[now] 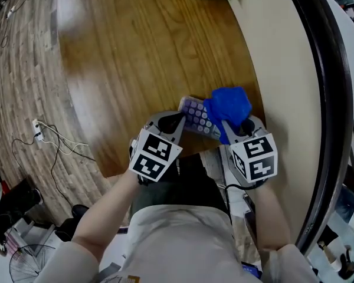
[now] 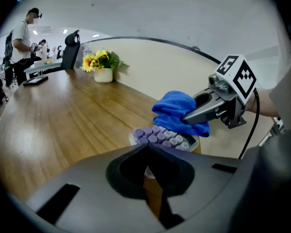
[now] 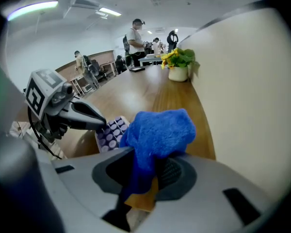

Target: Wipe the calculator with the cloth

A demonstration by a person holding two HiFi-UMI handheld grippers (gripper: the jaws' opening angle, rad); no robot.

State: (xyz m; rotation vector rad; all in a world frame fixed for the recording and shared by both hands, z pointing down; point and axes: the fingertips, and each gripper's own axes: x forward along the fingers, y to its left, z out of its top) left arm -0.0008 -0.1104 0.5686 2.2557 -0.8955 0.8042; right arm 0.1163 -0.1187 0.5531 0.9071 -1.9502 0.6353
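- The left gripper (image 2: 146, 145) has its jaws closed on the near edge of the calculator (image 1: 196, 115), pinching it at their tips.
- The calculator has rows of pale purple keys facing up and sits over the near edge of the desk (image 1: 135, 52). Whether it rests on the wood or is held just above it cannot be told.
- To the calculator's right, the right gripper (image 3: 144, 155) has its jaws clamped on the blue cloth (image 3: 160, 127). A tail of the cloth hangs down between the jaws.
- The bunched head of the cloth lies over the calculator's far right end and covers the keys there.
- Left of the calculator, below the desk, white cables (image 1: 53, 137) trail across the plank floor (image 1: 23, 87).
- Right of the calculator, a cream curved wall (image 1: 283, 69) runs along the desk.
- Well beyond the calculator, a white pot of yellow flowers (image 2: 103, 74) stands on the desk against that wall.
- Farther still there is a black chair (image 2: 70, 55), and a standing person (image 2: 23, 42) at other desks.
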